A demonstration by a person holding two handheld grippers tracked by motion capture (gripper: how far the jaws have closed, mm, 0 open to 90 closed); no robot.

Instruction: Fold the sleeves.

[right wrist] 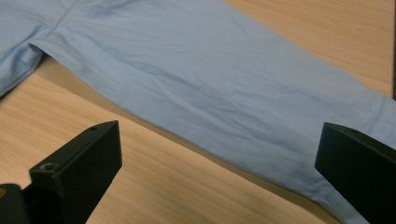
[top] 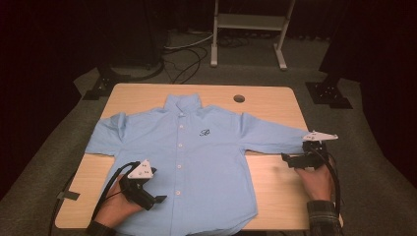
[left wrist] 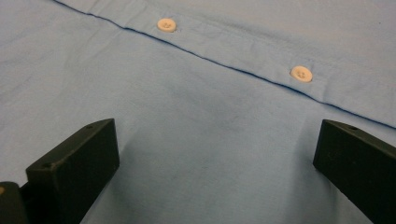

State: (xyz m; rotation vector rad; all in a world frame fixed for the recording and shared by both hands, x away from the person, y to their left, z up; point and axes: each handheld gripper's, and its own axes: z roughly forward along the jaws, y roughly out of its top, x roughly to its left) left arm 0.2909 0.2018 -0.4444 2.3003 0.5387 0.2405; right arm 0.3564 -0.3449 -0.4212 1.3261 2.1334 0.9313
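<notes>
A light blue button-up shirt (top: 196, 157) lies flat and face up on the wooden table (top: 275, 187), collar at the far side, both sleeves spread out. My left gripper (top: 152, 196) hovers open over the shirt's lower left front; its view shows the shirt fabric (left wrist: 205, 140) and two white buttons (left wrist: 166, 24) on the placket between the jaws. My right gripper (top: 290, 160) stands open beside the right sleeve's (top: 275, 135) cuff end. In its view the sleeve (right wrist: 224, 98) runs diagonally across the table (right wrist: 154, 186), with nothing gripped.
A round cable hole (top: 239, 98) sits in the table near its far edge. A white metal stand (top: 248, 29) and cables lie on the grey floor beyond. Bare wood shows at the table's right front (top: 280, 196) and left front corners.
</notes>
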